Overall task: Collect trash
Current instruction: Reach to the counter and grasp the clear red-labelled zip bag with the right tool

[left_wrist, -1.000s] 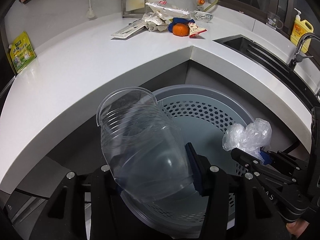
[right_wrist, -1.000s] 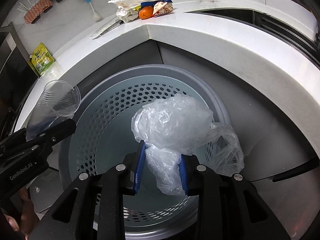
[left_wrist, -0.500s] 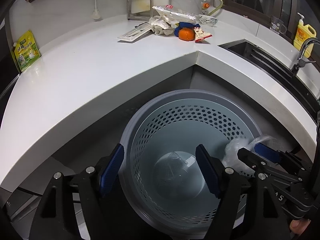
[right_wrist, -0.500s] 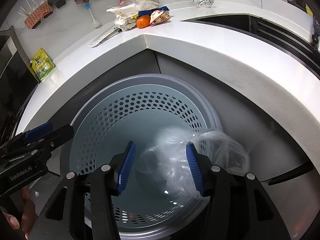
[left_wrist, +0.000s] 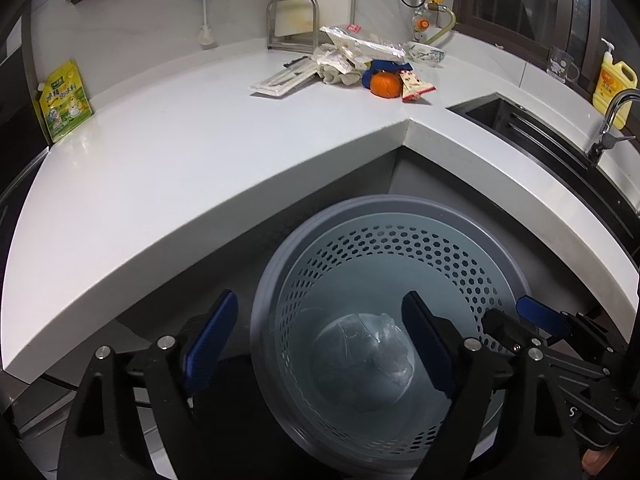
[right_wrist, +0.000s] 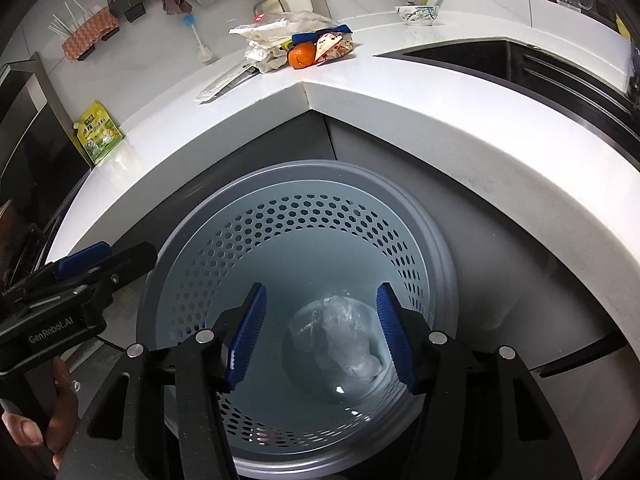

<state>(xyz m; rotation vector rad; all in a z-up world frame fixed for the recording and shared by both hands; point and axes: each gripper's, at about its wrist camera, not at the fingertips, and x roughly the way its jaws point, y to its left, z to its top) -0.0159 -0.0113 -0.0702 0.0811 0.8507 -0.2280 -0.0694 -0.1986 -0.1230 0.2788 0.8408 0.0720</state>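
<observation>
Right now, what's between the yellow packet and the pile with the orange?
Nothing: the left wrist view shows bare white counter between the yellow packet and the trash pile.

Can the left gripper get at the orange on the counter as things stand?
Probably yes. The left gripper is open and empty over the bin, and the white counter between it and the orange is bare; wrappers crowd only the orange's far side.

Left gripper (left_wrist: 318,340) and right gripper (right_wrist: 320,330) angled downward, jaws just opened, empty.

dish soap bottle (left_wrist: 614,87), faucet (left_wrist: 610,124), patterned bowl (right_wrist: 417,14)
</observation>
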